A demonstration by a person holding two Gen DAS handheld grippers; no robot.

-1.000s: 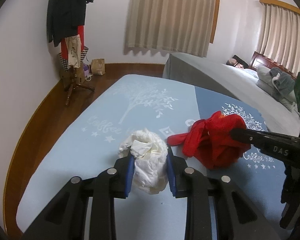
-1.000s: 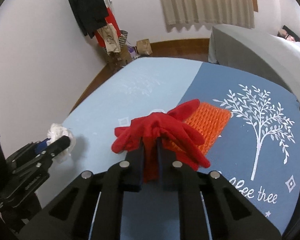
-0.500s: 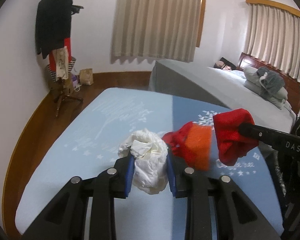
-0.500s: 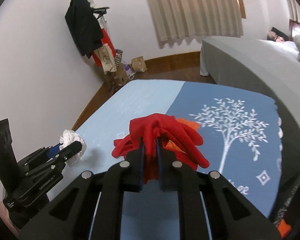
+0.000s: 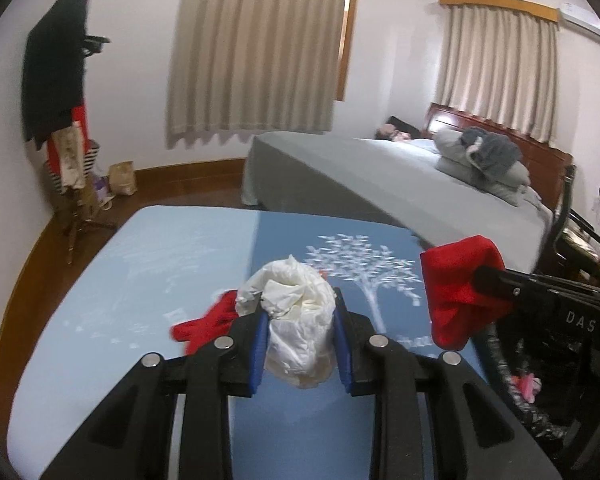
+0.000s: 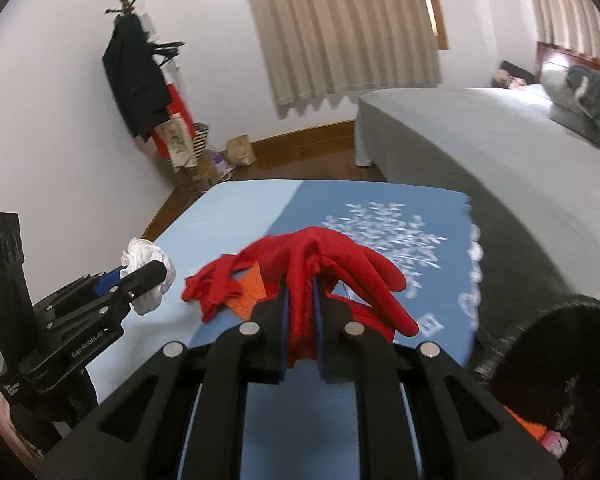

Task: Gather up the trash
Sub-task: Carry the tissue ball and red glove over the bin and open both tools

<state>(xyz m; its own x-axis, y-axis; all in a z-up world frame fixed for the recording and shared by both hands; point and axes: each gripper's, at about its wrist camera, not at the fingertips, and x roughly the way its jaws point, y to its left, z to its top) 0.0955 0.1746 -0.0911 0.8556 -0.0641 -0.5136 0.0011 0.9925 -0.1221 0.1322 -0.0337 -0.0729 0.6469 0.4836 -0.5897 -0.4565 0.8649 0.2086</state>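
Both loads lifted and swinging toward the bin.

My left tongs (image 5: 300, 344) clench the white paper wad (image 5: 296, 320); right tongs (image 6: 300, 320) pinch the red cloth (image 6: 320, 256), now off the worktop (image 6: 240, 216), nearing the black bin (image 6: 560, 364).

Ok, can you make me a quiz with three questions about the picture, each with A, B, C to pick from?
1. Where is the black bin?
A. On the bed
B. Beside the table's right edge
C. Under the coat stand

2. What colour is the cloth in the right claw?
A. Red
B. Green
C. Yellow

3. What is the left claw doing?
A. Hanging open with nothing in it
B. Squeezing crumpled white paper
C. Holding a cup

Answers:
1 B, the black bin stands at the right edge of the table.
2 A, the cloth in the right claw is red.
3 B, the left claw presses on the white paper from both sides.
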